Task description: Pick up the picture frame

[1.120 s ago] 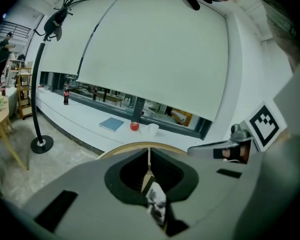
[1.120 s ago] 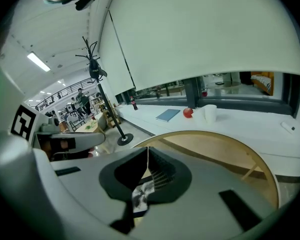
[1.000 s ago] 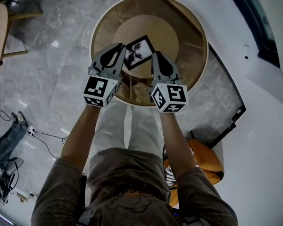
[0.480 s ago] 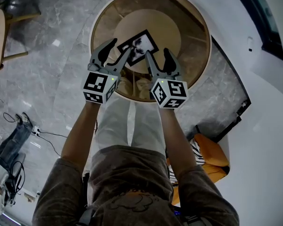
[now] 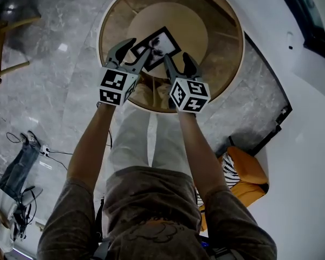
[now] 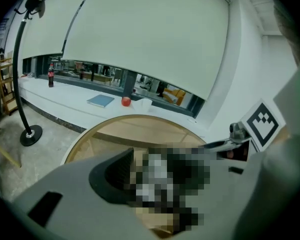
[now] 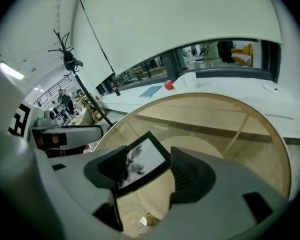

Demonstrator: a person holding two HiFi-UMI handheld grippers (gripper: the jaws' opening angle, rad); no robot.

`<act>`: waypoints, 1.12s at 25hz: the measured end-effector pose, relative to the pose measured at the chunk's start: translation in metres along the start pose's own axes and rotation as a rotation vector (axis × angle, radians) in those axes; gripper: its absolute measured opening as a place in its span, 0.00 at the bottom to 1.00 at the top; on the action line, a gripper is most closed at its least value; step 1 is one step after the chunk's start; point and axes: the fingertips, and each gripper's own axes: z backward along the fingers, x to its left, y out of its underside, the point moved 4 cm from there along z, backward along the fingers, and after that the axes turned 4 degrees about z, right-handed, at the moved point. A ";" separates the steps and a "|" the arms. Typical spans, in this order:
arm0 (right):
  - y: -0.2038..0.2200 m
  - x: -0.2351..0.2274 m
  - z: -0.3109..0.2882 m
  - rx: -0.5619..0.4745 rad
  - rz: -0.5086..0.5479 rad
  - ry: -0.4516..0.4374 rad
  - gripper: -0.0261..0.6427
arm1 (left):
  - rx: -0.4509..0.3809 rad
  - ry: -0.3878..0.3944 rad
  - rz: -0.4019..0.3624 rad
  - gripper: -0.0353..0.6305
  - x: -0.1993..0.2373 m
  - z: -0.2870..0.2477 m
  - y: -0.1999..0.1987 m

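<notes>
Both claws are spread about as wide as they go right now, and neither one is clamped on anything. The flat black picture frame with a black-and-white print lies face up on the round glass-topped counter with the wooden rim, on the side nearer the person.

From the head view, the left claw sits at the frame's near left corner, with its jaws angled toward the frame's edge. The right claw is just beside the near right edge, jaws pointing over the glass.

The right gripper view is the clearest. Its two grey ribbed jaws stand well apart with the frame's corner showing in the gap. The left-hand jaw overlaps the print in the picture, but I can't tell if it's actually touching the frame or only in front of it.

In the left gripper view the jaws are apart too, but what's between them can't be made out. The right claw's marker cube shows off to the side there.
</notes>
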 end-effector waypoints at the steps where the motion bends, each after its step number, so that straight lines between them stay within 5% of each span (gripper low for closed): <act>1: 0.005 -0.002 -0.003 0.015 -0.009 0.009 0.47 | 0.016 0.005 -0.005 0.37 0.001 -0.005 0.004; 15: 0.043 -0.005 -0.035 0.123 -0.090 0.050 0.46 | 0.180 -0.011 0.002 0.37 0.026 -0.047 0.055; 28: 0.049 -0.001 -0.037 0.128 -0.107 0.068 0.46 | 0.219 -0.003 -0.016 0.35 0.024 -0.054 0.064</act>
